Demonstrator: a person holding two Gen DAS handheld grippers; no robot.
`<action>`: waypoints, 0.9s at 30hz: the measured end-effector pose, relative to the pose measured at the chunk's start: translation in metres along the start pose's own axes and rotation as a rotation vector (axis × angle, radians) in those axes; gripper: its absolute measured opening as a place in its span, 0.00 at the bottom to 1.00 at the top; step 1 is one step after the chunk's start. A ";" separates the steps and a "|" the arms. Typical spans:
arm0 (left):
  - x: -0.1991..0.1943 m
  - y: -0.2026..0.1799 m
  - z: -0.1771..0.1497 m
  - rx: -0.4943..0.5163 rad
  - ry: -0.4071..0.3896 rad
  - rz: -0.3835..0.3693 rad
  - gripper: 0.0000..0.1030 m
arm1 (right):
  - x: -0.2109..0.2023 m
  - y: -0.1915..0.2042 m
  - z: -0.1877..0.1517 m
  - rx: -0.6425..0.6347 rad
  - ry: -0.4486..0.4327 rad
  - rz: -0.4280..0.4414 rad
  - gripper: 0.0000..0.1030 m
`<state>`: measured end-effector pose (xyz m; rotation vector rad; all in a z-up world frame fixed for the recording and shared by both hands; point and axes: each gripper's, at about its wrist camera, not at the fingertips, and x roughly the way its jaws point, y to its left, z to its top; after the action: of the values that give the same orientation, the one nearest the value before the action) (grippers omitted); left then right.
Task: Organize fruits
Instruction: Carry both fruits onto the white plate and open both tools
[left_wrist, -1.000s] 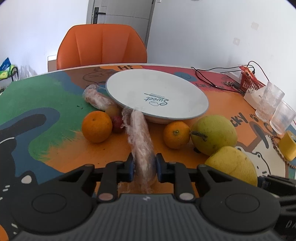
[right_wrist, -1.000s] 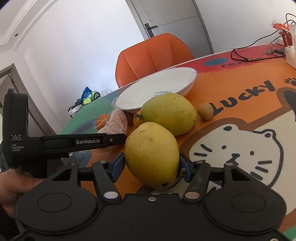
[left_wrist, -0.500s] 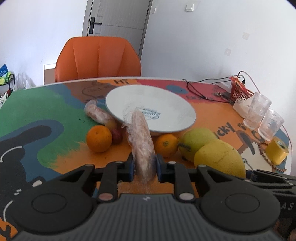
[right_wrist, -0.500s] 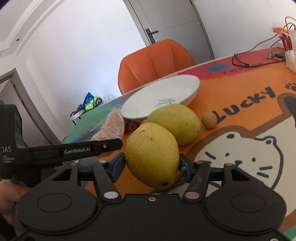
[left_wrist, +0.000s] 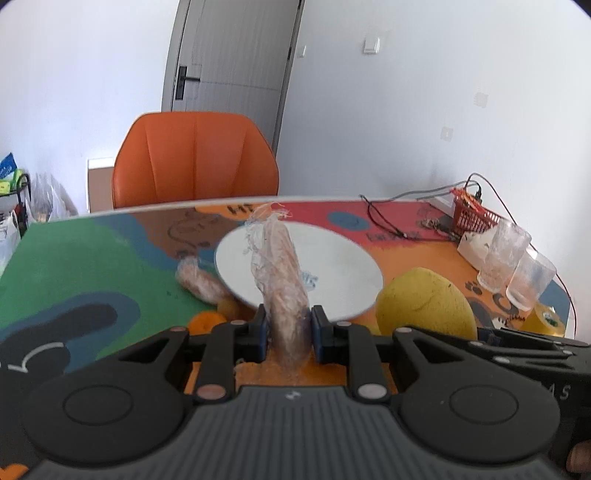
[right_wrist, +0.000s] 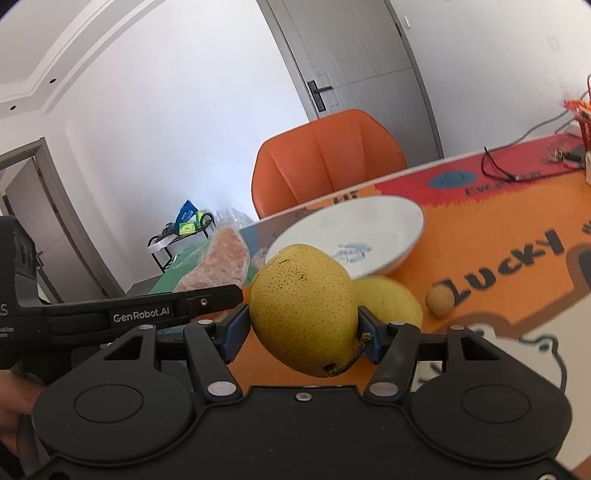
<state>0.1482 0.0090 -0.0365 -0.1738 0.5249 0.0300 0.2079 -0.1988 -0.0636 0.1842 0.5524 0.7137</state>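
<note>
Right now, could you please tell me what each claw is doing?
Left claw: closed on a plastic-wrapped fruit, lifted off the table.
Right claw: closed on a yellow pear, lifted off the table.

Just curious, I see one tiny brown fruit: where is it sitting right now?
In the right wrist view, the small brown fruit sits on the orange table, right of a yellow pear lying there, beside the "LUCKY" lettering.

A speckled, matt skin is seen on the pear (right_wrist: 303, 310); clear crinkled plastic film is wrapped around the sausage (left_wrist: 282, 273); the bowl (left_wrist: 340, 266) is glazed smooth.
</note>
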 end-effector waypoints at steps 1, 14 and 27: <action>0.000 0.000 0.003 0.002 -0.008 0.002 0.20 | 0.000 0.000 0.003 -0.001 -0.008 0.001 0.57; 0.013 0.006 0.034 0.008 -0.064 0.043 0.20 | 0.007 -0.008 0.038 -0.011 -0.096 -0.007 0.57; 0.044 0.008 0.045 -0.013 -0.032 0.039 0.20 | 0.037 -0.023 0.058 0.007 -0.103 -0.018 0.57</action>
<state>0.2076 0.0238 -0.0214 -0.1756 0.4962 0.0741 0.2755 -0.1900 -0.0383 0.2213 0.4575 0.6807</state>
